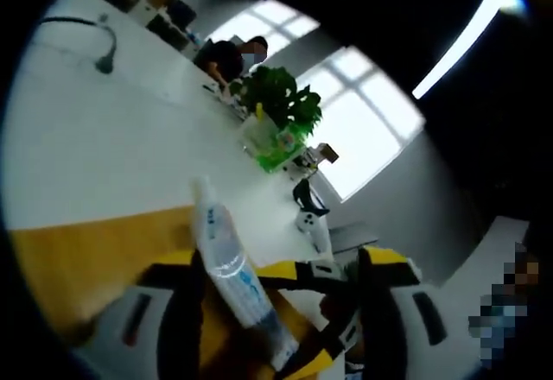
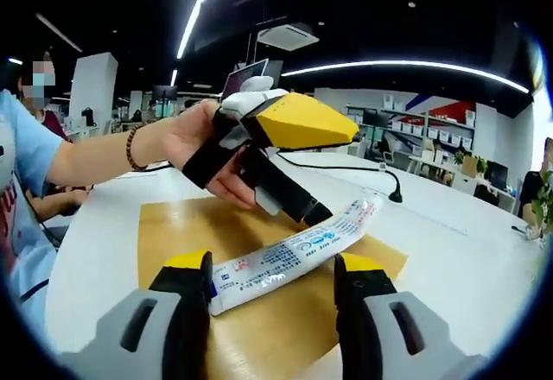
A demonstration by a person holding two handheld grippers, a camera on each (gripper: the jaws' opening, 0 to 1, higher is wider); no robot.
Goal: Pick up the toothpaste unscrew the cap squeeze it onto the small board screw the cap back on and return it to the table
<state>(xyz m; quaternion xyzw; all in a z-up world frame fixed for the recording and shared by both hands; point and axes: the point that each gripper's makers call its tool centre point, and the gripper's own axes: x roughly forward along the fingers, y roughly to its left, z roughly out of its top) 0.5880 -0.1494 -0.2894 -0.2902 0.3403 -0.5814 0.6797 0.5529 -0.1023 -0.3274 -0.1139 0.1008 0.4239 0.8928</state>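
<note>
A white and blue toothpaste tube [image 2: 294, 255] lies slanted on the wooden board [image 2: 181, 224], and its capped end reaches past the board's far edge. My right gripper [image 2: 272, 263] is open, with the tube's flat tail between its jaws, close to the left one. A hand [image 2: 194, 142] holds my left gripper [image 2: 276, 192], whose black finger [image 2: 302, 207] comes down at the tube's middle. In the left gripper view the tube [image 1: 229, 263] runs up between the wide-apart jaws of my left gripper [image 1: 276, 263], with its cap [image 1: 203, 192] farthest away. The right gripper [image 1: 307, 311] shows at the tube's tail.
The board [image 1: 78, 259] rests on a long white table [image 1: 112, 147]. On the table are a potted plant [image 1: 281, 104], a black cable [image 1: 104, 52] and a black and white device [image 1: 311, 216]. A person [image 1: 229, 56] sits at the far end, and another person's blue sleeve [image 2: 17, 147] is at the left.
</note>
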